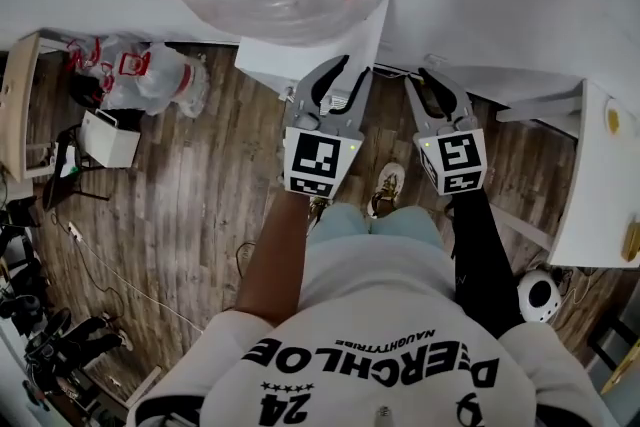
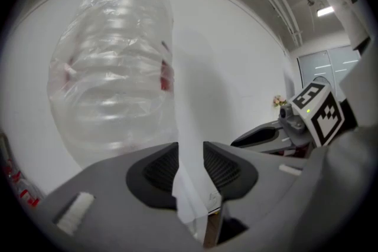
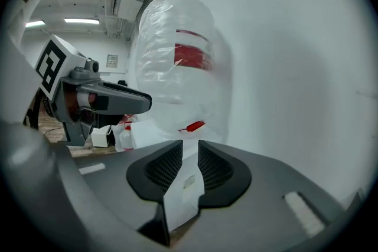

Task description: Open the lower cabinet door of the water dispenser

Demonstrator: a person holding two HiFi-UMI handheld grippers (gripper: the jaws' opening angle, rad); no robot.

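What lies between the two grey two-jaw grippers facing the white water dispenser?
In the head view, a strip of brown wooden plank floor separates the left gripper from the right gripper; the person's white shoe shows lower down.

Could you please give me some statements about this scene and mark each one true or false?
1. The water bottle is wrapped in clear plastic. True.
2. The left gripper grips the bottle. False: its jaws stand apart with nothing between them.
3. The floor is made of wooden planks. True.
4. The right gripper is shut tight. False: a gap shows between its jaws, and it holds nothing.
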